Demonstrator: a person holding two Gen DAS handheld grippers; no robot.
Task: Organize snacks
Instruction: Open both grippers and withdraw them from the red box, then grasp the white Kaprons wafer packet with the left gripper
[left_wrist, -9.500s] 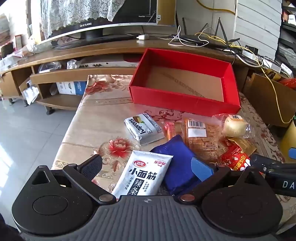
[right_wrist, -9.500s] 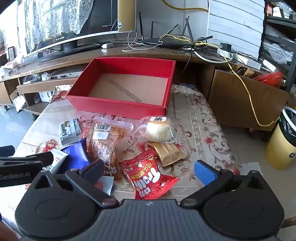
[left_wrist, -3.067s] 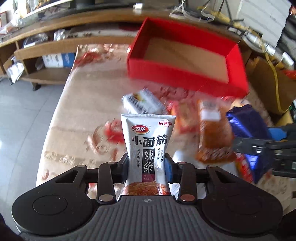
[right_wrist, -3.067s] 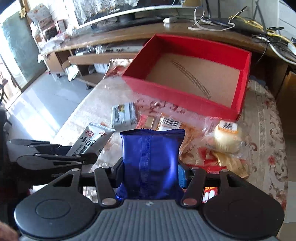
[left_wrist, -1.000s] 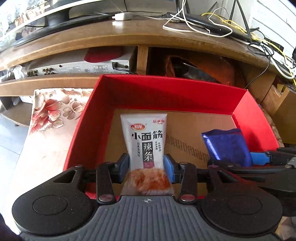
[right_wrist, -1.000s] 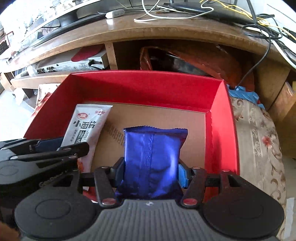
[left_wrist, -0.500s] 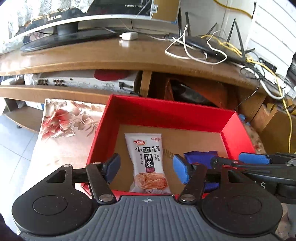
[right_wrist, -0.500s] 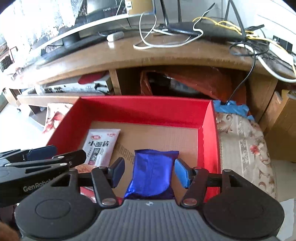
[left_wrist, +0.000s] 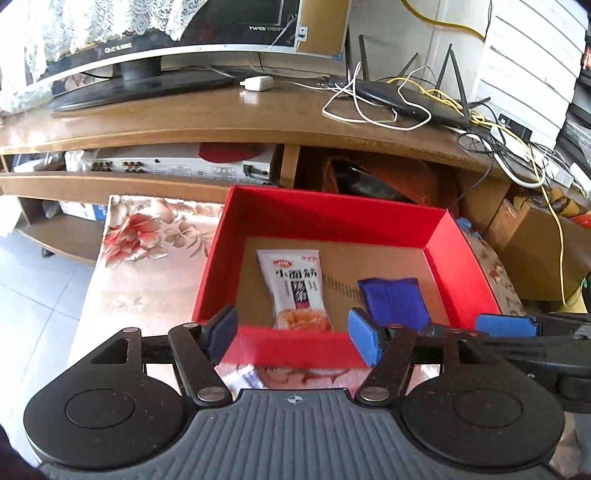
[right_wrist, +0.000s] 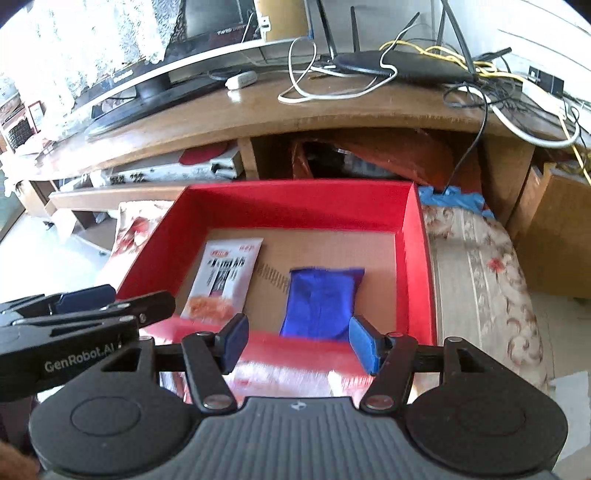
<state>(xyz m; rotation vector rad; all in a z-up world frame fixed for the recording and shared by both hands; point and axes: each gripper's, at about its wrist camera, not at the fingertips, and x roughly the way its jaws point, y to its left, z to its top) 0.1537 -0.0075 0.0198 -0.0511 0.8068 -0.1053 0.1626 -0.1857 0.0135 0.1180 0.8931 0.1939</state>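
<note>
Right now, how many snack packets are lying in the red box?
2. The white spicy-strip packet lies left of centre in the red box; the blue packet lies to its right. The near wall could hide others.

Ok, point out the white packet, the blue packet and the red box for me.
white packet (left_wrist: 295, 288), left wrist view, on its printed middle.
blue packet (right_wrist: 320, 302), right wrist view, on its centre seam.
red box (left_wrist: 460, 273), left wrist view, on its right wall.
</note>
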